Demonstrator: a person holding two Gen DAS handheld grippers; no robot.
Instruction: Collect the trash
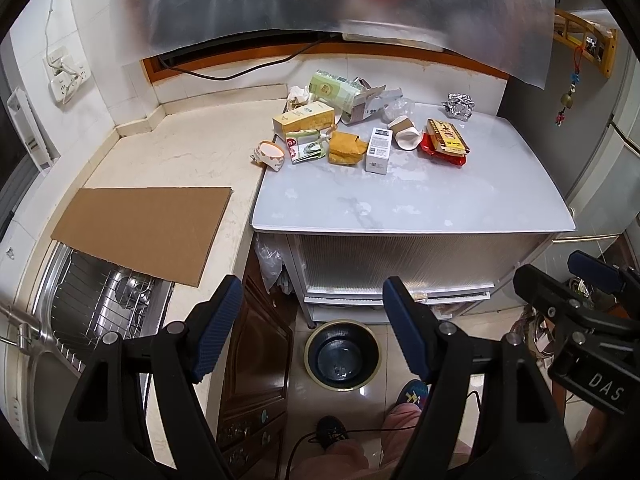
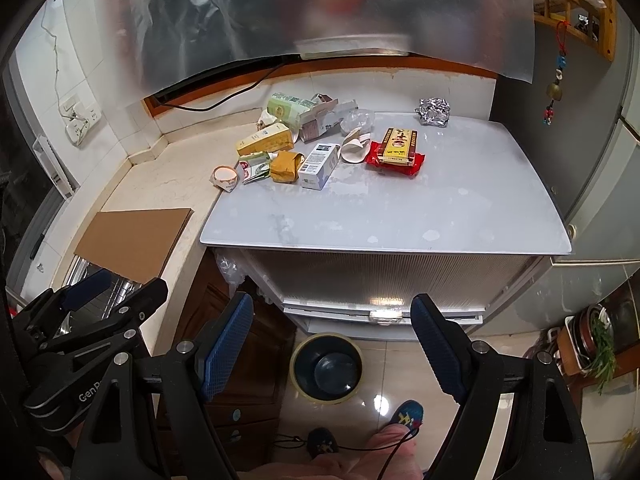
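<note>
Overhead, 2 grippers (image 1: pixel 312 328) (image 2: pixel 332 344) gape above 1 bin (image 2: pixel 326 368), 2 cups (image 1: pixel 272 154).

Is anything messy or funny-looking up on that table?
Yes. A heap of trash sits at the back of the grey tabletop: a tipped-over paper cup, a torn-open box, a crumpled foil ball. Another squashed cup lies on the counter. The bin on the floor looks empty.

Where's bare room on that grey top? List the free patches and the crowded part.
Free: the whole near half of the grey top, from its front edge back to the white box and red packet; also the right rear, beside the foil ball. Crowded: the back left, boxes and cups heaped together.
</note>
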